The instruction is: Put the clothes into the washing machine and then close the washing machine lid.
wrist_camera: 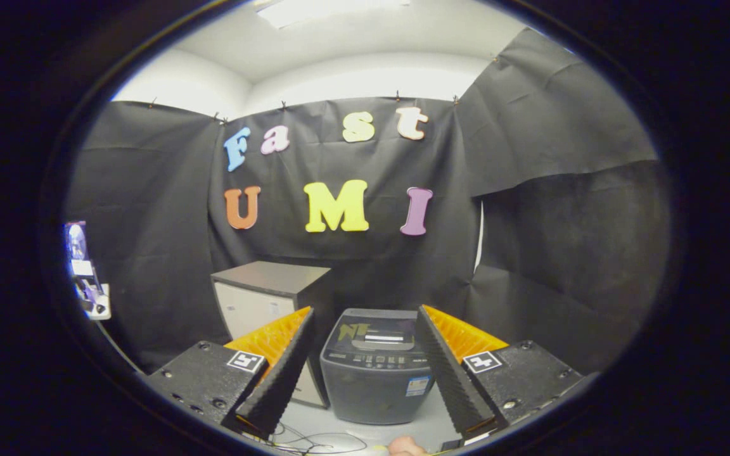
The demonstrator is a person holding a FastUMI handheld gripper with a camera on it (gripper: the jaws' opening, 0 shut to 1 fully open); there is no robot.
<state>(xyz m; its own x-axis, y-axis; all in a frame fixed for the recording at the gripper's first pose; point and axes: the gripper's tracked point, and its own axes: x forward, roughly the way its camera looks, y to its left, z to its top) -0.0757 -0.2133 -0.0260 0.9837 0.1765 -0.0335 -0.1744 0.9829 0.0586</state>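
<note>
**Open gripper faces closed toy washer**

The hand-held gripper (365, 373) is spread wide, its two black ribbed fingers (279, 380) backed in orange and holding nothing. Each finger's black base plate carries a small square black-and-white marker (246, 361). Framed in the gap between the fingers, a little way ahead of their tips, stands a small dark grey top-loading washing machine (374, 386) on a pale bench (314, 421). Its lid (377, 334) lies flat and closed, with a row of buttons along the front edge and a small sticker on the front wall. Just beside the machine, partly behind the left-hand finger, stands a low cabinet (263, 294) with a dark top and a light front. Thin cables (314, 440) trail across the bench below the fingers, and a fingertip (405, 446) of a person's hand shows there. Black cloth (561, 253) closes the booth all round. A pale device (86, 272) hangs on the wall far off beyond the left finger.
</note>
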